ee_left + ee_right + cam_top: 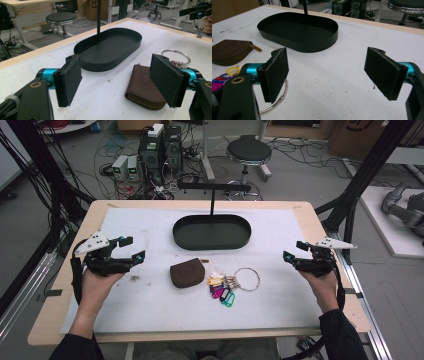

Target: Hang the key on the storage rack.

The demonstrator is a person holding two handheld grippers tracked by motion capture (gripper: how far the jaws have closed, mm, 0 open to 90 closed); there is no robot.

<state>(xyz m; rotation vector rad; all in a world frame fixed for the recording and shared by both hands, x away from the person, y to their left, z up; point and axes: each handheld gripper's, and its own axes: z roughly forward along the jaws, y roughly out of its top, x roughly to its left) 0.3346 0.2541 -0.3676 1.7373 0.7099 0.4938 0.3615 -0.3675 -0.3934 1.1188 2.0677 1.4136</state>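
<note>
Counter (pixel 300 215): I see a wood top w/ white mat over most of it.
Tray (pixel 212 232): black oval, far-centre of mat, thin black post rising from its far side. Nothing visible inside.
Pouch (pixel 187 272): brown zip pouch, flat on mat, just near side of tray, apart from it. In right gripper view the zip pull (pixel 256 48) points toward tray.
Keys (pixel 223 288): bunch w/ coloured tags (yellow, pink, purple, green), just right of pouch; large metal ring (pixel 247 279) lies at its right end.
Left gripper (pixel 133 249): held in left hand (pixel 100 282) at left part of mat, aimed toward centre. Fingers (pixel 68 80) spread wide, nothing between them; pouch and tray in sight beyond.
Right gripper (pixel 295 252): held in right hand (pixel 320 285) at right edge of mat, aimed toward centre. Fingers (pixel 275 74) spread wide, empty; ring passes under the left one in its own view — contact: I can't tell.
Both grippers: well apart from pouch and keys.
Surrounds: stool (pixel 248 151), computer boxes (pixel 160 150), cables on floor beyond counter.
</note>
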